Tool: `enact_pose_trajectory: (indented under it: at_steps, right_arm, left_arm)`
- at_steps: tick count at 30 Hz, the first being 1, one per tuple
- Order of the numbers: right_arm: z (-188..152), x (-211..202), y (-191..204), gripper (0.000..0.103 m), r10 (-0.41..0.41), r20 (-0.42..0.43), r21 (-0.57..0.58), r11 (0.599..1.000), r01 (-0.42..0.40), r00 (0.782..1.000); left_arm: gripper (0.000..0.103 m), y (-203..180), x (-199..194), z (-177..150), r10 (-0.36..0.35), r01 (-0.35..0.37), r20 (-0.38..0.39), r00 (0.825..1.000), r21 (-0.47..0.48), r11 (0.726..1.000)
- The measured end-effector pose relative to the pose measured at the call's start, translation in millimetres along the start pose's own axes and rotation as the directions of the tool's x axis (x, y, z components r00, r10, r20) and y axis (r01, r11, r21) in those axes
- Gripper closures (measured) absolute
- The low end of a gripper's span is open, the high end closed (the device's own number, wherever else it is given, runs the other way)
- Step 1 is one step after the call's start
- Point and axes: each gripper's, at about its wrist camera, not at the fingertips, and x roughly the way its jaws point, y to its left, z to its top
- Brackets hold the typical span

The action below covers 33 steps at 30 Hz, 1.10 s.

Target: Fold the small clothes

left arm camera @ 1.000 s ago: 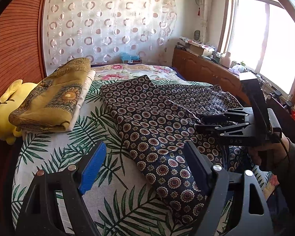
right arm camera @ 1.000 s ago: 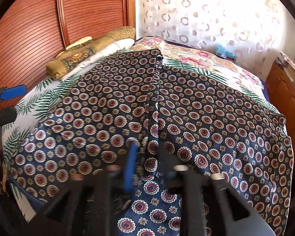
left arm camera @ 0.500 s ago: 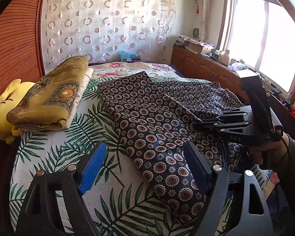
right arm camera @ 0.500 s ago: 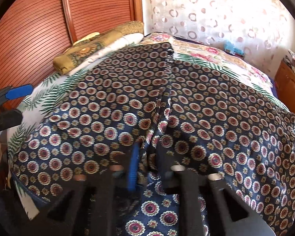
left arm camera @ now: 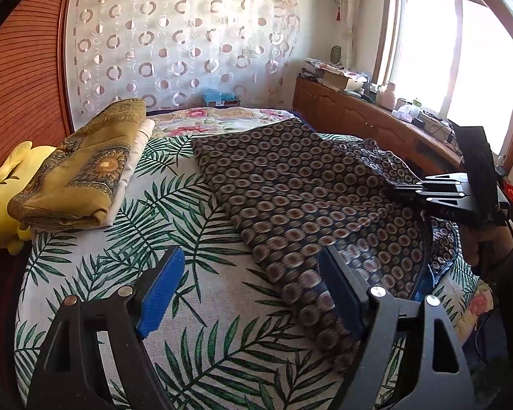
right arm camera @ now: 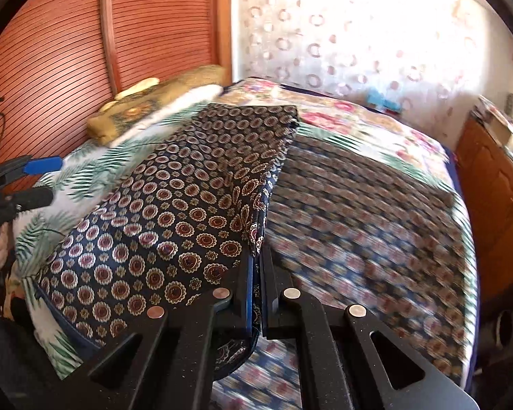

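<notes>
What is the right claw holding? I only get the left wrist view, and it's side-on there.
Observer: The right claw is shut on a raised fold of the dark patterned garment; cloth sits pinched between its pads.
Operator: Left claw touching the garment?
Observer: No. In the right wrist view the left claw hangs open off to the side, with leaf-print bedspread showing between it and the cloth.
Operator: Other half of the garment?
Observer: It lies spread on the bed to the right of the fold, too blurred for detail.
</notes>
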Motion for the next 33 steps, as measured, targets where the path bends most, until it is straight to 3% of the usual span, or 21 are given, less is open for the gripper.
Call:
enact_pose_trajectory:
  at_steps: [6, 17, 27, 33]
  right_arm:
    - [-30, -26, -41, 0.100, -0.046, 0.017, 0.094, 0.995, 0.044, 0.999]
    - [-62, -91, -65, 0.100, -0.167, 0.080, 0.151, 0.977, 0.154, 0.983]
    - [-90, -97, -83, 0.100, -0.195, 0.020, 0.211, 0.960, 0.186, 0.981]
    - [-79, -88, -90, 0.100, -0.182, 0.001, 0.206, 0.962, 0.178, 0.983]
  left_arm:
    - [0.022, -12, 6, 4, -0.012, 0.012, 0.000, 1.000, 0.025, 1.000]
    - [0.022, -40, 16, 13, -0.051, 0.052, -0.013, 0.999, 0.082, 0.995]
    - [0.022, -52, 28, 19, -0.071, 0.073, -0.027, 0.997, 0.089, 0.993]
    - [0.022, -60, 36, 20, -0.083, 0.087, -0.048, 0.995, 0.096, 0.992]
